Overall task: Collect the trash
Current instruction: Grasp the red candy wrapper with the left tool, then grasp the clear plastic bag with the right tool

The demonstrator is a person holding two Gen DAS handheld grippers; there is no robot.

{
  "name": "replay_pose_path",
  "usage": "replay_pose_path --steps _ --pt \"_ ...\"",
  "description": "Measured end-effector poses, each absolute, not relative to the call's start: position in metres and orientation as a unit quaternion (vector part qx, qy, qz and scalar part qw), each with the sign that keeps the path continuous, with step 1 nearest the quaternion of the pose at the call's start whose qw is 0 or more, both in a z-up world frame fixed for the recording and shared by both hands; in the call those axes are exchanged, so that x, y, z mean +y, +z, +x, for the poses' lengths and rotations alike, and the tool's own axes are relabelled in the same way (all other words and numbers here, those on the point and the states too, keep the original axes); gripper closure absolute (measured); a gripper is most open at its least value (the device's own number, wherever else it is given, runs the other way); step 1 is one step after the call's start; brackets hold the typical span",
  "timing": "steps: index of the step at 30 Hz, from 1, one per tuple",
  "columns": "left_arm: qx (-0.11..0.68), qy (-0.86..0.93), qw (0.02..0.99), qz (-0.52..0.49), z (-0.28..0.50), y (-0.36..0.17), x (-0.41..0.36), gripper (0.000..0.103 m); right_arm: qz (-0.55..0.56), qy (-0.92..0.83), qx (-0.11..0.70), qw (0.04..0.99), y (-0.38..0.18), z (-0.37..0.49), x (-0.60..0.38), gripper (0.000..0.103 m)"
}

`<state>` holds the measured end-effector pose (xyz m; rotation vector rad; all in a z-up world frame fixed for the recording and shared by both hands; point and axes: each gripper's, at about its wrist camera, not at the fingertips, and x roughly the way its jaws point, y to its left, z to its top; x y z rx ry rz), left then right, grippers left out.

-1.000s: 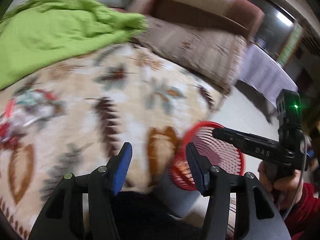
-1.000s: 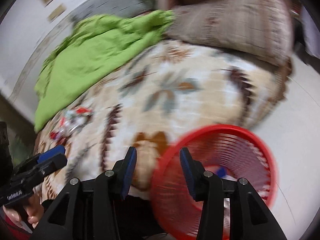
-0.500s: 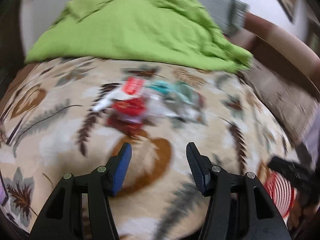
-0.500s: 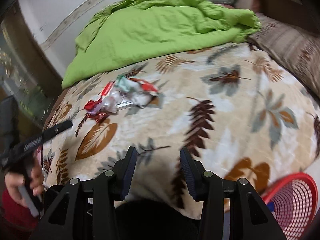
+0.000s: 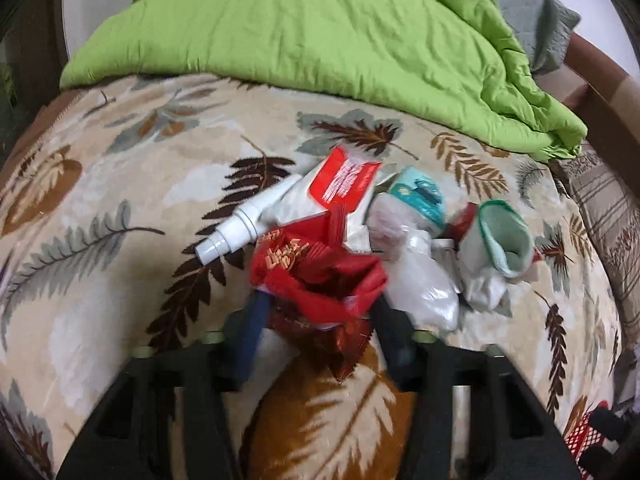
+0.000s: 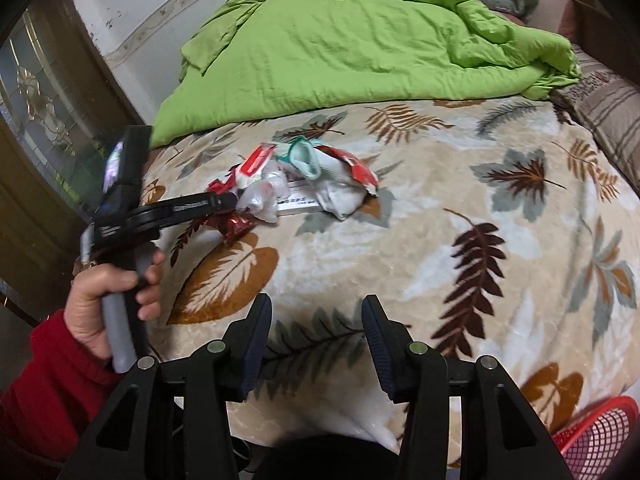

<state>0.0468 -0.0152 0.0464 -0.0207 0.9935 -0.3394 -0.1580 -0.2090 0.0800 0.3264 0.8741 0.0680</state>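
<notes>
Blanket (image 6: 420,248) with a leaf print spreads under both of my tools, and a rumpled green quilt (image 5: 320,28) lies across its far side. Red mesh basket (image 6: 600,444) sits at the blanket's near right edge in the right wrist view; the left wrist view catches only a sliver of it in the lower right corner. Trash lies heaped in the middle of the blanket: a white spray bottle (image 5: 244,220) that only the left wrist view shows plainly, a red-and-white packet (image 5: 344,180), a clear plastic bag (image 5: 420,280), a teal-rimmed wrapper (image 5: 504,240), and nearest to me a crumpled red foil wrapper (image 5: 320,276). My left gripper (image 5: 320,320) has its jaws spread wide, one on either side of that red wrapper, not closed on it; whether the pads touch it is lost to blur. The right wrist view shows that gripper from the side, its tip at the pile's left edge. My right gripper (image 6: 316,340) hangs open over bare blanket, well apart from the pile, holding nothing.
</notes>
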Motion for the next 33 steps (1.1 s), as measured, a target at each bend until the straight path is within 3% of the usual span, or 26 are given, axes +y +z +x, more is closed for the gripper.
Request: replay_pose_path --steps 3,14,24,27,33 --pt "0.460 -0.167 0.872 -0.016 0.042 0.049 -0.011 0.064 0.156 0.042 0.422 0.892 0.080 -0.148 -0.204 0.052" --pt "0.395 -0.146 0.907 -0.025 -0.012 0.078 0.034 0.064 0.172 0.084 0.413 0.890 0.086 -0.067 -0.167 0.052" --pt "0.387 -0.102 0.916 -0.046 -0.009 0.065 0.065 0.064 0.194 0.045 0.465 0.862 0.036 0.023 -0.155 0.053" --pt "0.393 -0.107 0.912 -0.047 -0.006 0.059 0.063 0.064 0.205 0.052 0.473 0.856 0.026 0.028 -0.156 0.073" --pt "0.393 -0.116 0.912 -0.037 -0.011 0.056 0.054 0.064 0.181 0.057 0.444 0.876 0.039 0.003 -0.150 0.084"
